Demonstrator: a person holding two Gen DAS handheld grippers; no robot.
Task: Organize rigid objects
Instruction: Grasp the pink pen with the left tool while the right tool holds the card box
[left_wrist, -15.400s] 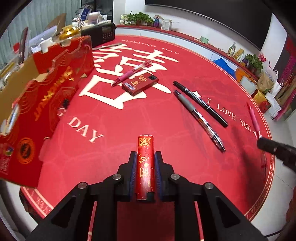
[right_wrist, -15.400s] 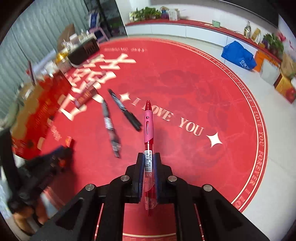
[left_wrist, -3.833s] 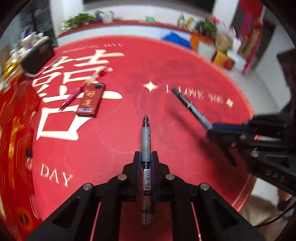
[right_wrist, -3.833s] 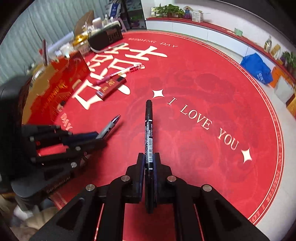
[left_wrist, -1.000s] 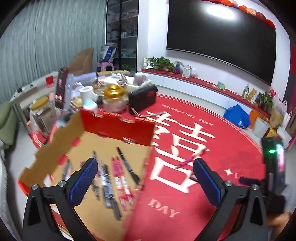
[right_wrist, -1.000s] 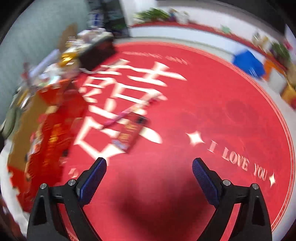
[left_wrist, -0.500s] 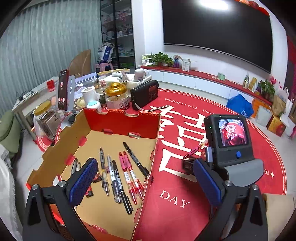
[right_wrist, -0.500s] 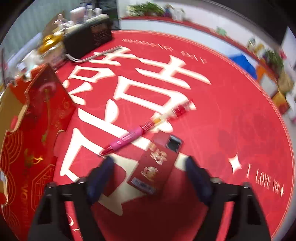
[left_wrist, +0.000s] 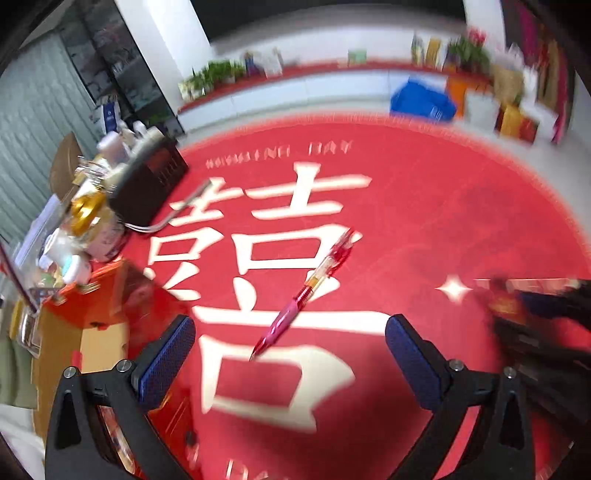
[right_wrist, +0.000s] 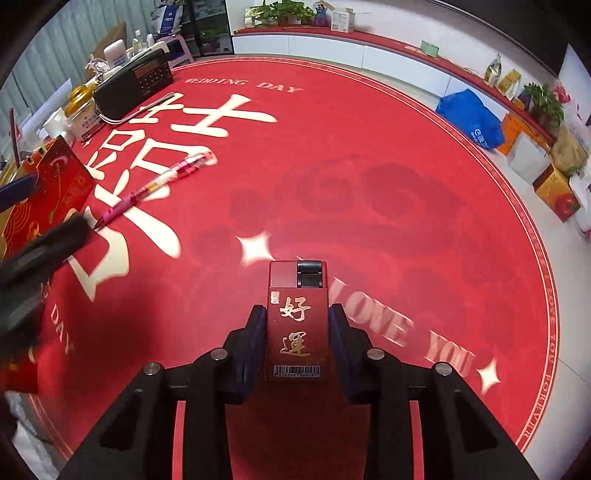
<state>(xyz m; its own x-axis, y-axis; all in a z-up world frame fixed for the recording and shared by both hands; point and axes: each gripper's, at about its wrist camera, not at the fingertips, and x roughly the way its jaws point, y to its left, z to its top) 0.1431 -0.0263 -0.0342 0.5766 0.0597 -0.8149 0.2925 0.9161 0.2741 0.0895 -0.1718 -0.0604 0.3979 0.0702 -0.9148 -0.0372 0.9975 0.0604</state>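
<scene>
A pink pen (left_wrist: 303, 295) lies slantwise on the round red table, just beyond my left gripper (left_wrist: 290, 354), which is open and empty above it. The same pen (right_wrist: 155, 188) shows at the left of the right wrist view. My right gripper (right_wrist: 297, 332) is shut on a flat dark-red box with gold characters (right_wrist: 297, 321) and holds it above the table. The red-and-tan cardboard box (left_wrist: 92, 314) stands at the left table edge; its red flap (right_wrist: 51, 195) shows in the right wrist view. The right gripper (left_wrist: 535, 314) appears blurred at the right of the left wrist view.
A black radio (right_wrist: 136, 86), jars and bottles (left_wrist: 92, 221) crowd the table's far left. The blurred left gripper (right_wrist: 40, 258) sits at the left of the right wrist view. Boxes and a blue bag (right_wrist: 476, 122) stand on the floor beyond the table.
My right gripper has closed on the dark-red box and lifted it off the table. My left gripper has swung from over the cardboard box to above the pink pen.
</scene>
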